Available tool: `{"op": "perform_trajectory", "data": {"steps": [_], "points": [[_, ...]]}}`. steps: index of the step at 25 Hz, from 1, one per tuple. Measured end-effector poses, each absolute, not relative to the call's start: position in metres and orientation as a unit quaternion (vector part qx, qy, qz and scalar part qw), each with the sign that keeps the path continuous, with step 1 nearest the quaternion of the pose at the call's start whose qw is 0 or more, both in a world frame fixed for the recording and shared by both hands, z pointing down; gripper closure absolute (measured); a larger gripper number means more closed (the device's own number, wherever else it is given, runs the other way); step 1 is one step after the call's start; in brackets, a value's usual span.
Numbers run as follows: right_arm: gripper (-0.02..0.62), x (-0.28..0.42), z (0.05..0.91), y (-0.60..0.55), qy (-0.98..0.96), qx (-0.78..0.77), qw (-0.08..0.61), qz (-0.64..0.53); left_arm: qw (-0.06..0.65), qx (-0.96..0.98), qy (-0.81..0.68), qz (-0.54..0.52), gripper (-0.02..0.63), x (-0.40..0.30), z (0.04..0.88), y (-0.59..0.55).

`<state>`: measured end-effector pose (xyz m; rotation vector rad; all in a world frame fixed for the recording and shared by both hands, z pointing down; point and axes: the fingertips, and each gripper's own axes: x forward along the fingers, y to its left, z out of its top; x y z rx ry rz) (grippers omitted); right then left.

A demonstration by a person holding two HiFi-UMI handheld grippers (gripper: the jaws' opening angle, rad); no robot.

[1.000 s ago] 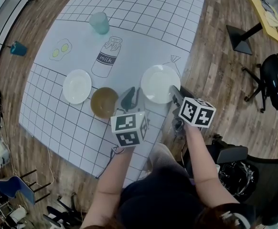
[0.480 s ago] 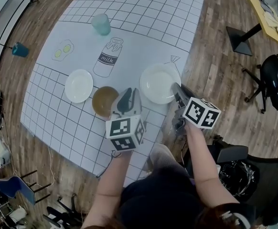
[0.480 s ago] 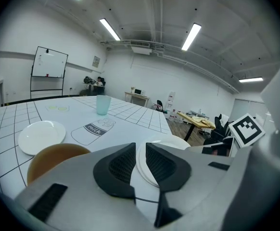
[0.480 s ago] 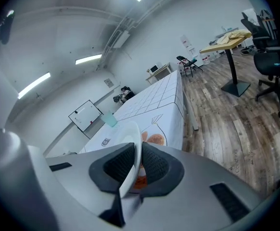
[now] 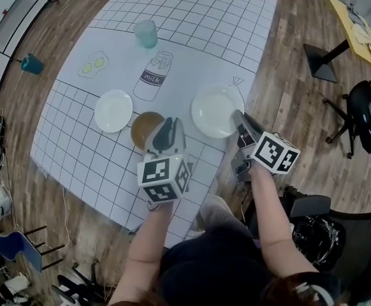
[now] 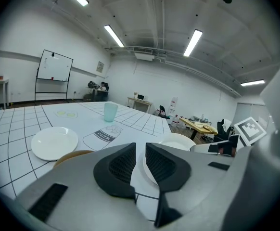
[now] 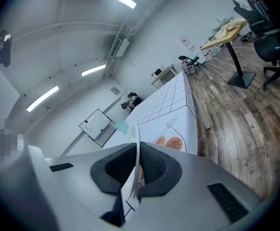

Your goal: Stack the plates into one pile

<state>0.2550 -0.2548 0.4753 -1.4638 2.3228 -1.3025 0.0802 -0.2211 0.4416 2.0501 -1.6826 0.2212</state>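
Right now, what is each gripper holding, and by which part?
The right gripper has just been closing its jaws onto the large white plate, pinching its rim; the left gripper holds nothing.

- The far half of the desk [image 5: 192,18] is bare gridded sheet; only a teal cup [image 5: 146,33] stands there, towards the left.
- The small white plate [image 5: 113,111] and the brown plate [image 5: 144,126] lie just beside each other, with a narrow gap between them.
- The left gripper [image 5: 171,125], jaws narrowly apart and empty, fills the strip between the brown plate and the large white plate [image 5: 214,110].
- The right gripper [image 5: 240,117], whose jaws have just been closing, clamps that plate's near rim and blocks that side.
- The wooden floor [image 5: 287,94] past the right edge is open; an office chair [image 5: 367,110] stands well apart.
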Motion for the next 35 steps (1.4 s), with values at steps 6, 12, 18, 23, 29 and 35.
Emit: {"op": "perform_trajectory", "data": {"steps": [6, 12, 18, 23, 29, 35], "points": [[0.555, 0.243, 0.457, -0.247, 0.785, -0.476, 0.034, -0.395, 0.229, 0.742, -0.626, 0.07, 0.526, 0.061, 0.428, -0.21], [0.555, 0.237, 0.441, -0.239, 0.793, -0.473, 0.036, -0.383, 0.221, 0.74, -0.631, 0.068, 0.526, 0.042, 0.419, -0.198], [0.555, 0.224, 0.412, -0.232, 0.808, -0.459, 0.044, -0.368, 0.222, 0.752, -0.617, 0.074, 0.526, 0.029, 0.414, -0.184], [0.555, 0.2, 0.386, -0.221, 0.823, -0.434, 0.053, -0.362, 0.221, 0.756, -0.612, 0.073, 0.525, 0.013, 0.409, -0.171], [0.555, 0.165, 0.359, -0.206, 0.843, -0.4, 0.056, -0.355, 0.217, 0.769, -0.599, 0.046, 0.5, -0.008, 0.394, -0.157], [0.555, 0.121, 0.332, -0.189, 0.866, -0.362, 0.058, -0.34, 0.225, 0.784, -0.578, 0.022, 0.483, -0.036, 0.381, -0.141]]}}
